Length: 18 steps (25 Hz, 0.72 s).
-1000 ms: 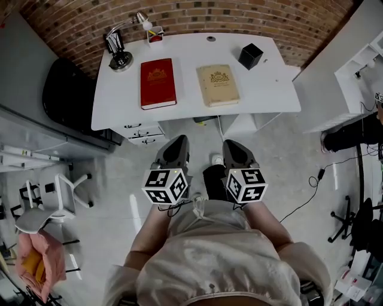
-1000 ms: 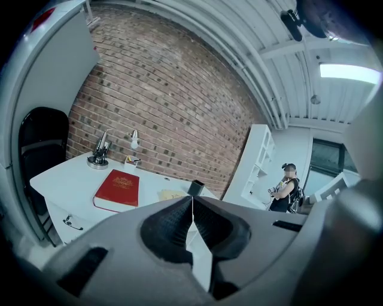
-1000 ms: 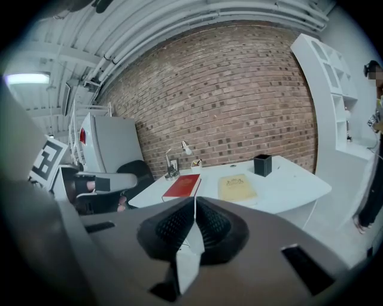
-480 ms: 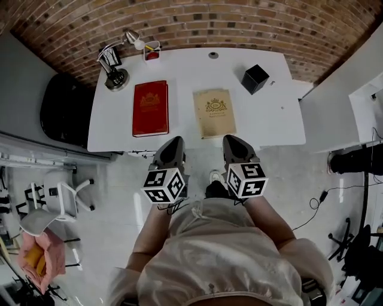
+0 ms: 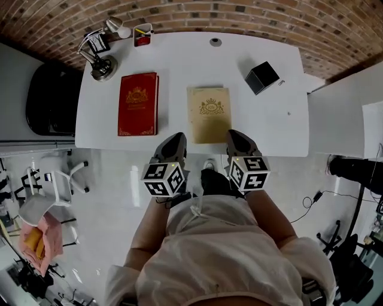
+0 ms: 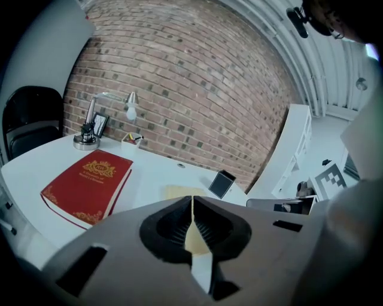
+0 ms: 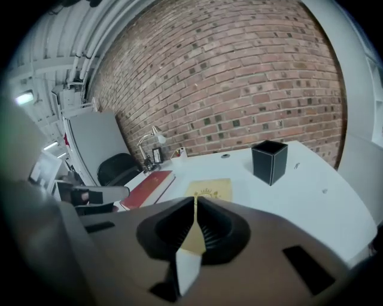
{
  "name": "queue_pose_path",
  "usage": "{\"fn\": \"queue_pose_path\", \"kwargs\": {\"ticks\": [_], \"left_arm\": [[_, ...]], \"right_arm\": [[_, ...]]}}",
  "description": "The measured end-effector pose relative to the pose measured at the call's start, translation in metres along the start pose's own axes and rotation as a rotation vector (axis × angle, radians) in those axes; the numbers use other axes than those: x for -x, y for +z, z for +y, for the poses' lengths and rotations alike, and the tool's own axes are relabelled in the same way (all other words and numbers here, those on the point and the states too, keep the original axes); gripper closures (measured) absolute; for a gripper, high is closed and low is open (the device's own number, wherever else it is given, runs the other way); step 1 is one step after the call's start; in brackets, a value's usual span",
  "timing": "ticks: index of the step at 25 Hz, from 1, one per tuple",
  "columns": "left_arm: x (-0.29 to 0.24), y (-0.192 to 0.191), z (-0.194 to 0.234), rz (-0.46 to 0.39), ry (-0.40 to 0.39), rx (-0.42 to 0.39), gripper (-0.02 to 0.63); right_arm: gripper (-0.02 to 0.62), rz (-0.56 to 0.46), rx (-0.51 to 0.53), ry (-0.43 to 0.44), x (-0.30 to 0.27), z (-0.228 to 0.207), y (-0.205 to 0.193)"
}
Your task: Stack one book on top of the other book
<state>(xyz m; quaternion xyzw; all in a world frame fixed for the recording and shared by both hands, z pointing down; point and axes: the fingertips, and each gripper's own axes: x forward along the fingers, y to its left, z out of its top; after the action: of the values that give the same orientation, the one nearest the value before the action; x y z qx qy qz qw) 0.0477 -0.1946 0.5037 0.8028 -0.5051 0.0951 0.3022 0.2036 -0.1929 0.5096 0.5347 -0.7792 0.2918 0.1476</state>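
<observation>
A red book (image 5: 138,104) with a gold crest lies flat on the white desk (image 5: 179,66), left of middle. A tan book (image 5: 209,115) lies flat about a hand's width to its right, near the desk's front edge. Both show in the left gripper view, the red book (image 6: 87,185) and the tan book (image 6: 182,192), and in the right gripper view, the red book (image 7: 148,187) and the tan book (image 7: 210,190). My left gripper (image 5: 173,143) and right gripper (image 5: 237,138) hang side by side at the desk's front edge, both shut and empty. The right one's tips overlap the tan book's near corner in the head view.
A desk lamp (image 5: 99,51) and a red pen cup (image 5: 142,34) stand at the desk's back left. A black box (image 5: 261,77) sits at back right. A black chair (image 5: 51,98) is left of the desk, a brick wall (image 5: 197,15) behind it.
Both grippers have moved forward from over the floor to the desk's front edge, still shut. The desk and books now appear nearer and larger.
</observation>
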Motion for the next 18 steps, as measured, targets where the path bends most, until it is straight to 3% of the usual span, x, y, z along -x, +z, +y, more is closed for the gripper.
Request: {"fn": "queue_pose_path", "kwargs": {"ticks": [4,5,6,7,8,18], "left_arm": [[-0.029,-0.021,0.003,0.078,-0.010,0.012,0.583],[-0.035,-0.025,0.004,0.095,-0.011,0.015,0.578],[-0.042,-0.030,0.004,0.111,-0.014,0.019,0.545],[-0.049,-0.034,0.004,0.128,-0.018,0.023,0.463],[-0.056,-0.039,0.005,0.145,-0.020,0.027,0.431],[-0.102,-0.074,0.026,0.292,0.017,0.114,0.314]], "right_arm": [[0.554,0.062,-0.016,0.023,-0.025,-0.017,-0.013],[0.506,0.078,-0.016,0.021,-0.032,-0.021,-0.017],[0.440,0.095,-0.017,0.018,-0.038,-0.026,-0.021],[0.407,0.111,-0.019,0.014,-0.045,-0.031,-0.025],[0.393,0.127,-0.023,0.010,-0.051,-0.036,-0.029],[0.348,0.244,-0.150,0.082,-0.095,-0.052,-0.061]]}}
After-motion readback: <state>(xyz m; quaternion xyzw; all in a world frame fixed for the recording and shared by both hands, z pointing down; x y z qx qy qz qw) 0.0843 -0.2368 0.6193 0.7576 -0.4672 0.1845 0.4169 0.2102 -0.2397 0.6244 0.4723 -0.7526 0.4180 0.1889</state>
